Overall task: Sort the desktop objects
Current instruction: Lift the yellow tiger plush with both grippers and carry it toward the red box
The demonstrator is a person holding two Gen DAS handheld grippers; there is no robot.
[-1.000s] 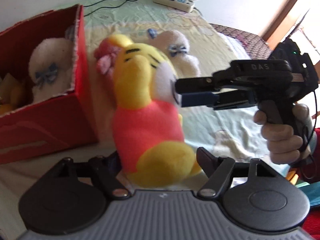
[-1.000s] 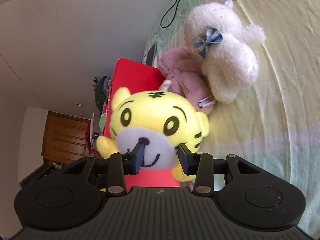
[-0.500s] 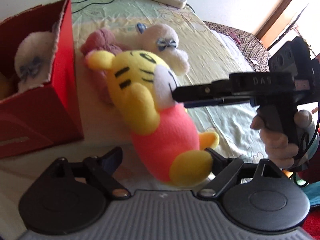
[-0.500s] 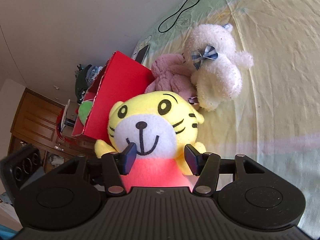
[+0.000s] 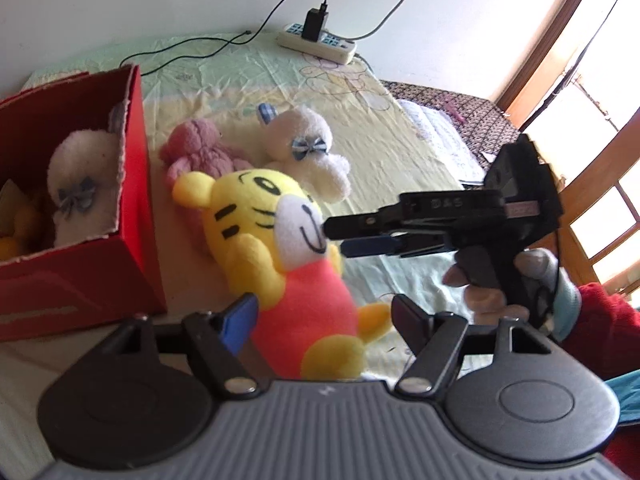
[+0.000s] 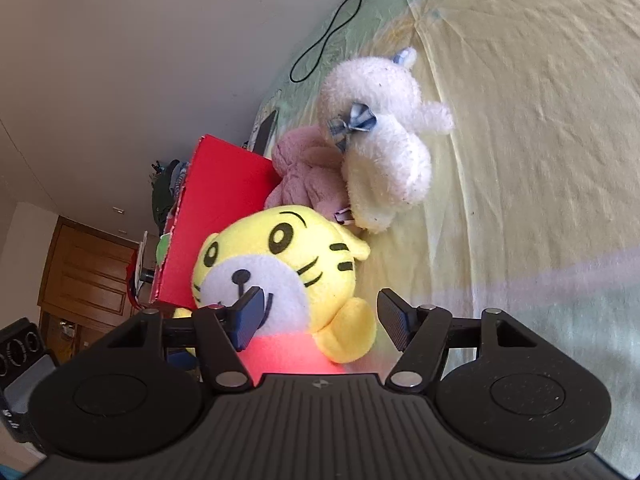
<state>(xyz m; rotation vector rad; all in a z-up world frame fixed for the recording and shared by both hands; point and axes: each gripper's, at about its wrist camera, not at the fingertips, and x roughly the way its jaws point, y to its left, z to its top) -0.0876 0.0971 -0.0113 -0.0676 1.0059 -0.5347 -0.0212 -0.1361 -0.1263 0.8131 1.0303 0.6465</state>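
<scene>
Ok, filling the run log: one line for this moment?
left gripper: jaws just closing on yellow plush tiger in red shirt | right gripper: jaws just opening, tiger's face between | red cardboard box: tiger outside it

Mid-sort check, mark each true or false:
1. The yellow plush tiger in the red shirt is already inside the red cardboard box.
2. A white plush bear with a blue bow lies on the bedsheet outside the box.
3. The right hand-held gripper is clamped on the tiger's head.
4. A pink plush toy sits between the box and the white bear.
1. False. The yellow plush tiger in the red shirt is outside the red cardboard box, between the fingers of the left hand-held gripper.
2. True: white plush bear with a blue bow.
3. False. The right hand-held gripper is open, its jaws having just widened.
4. True: pink plush toy.
</scene>
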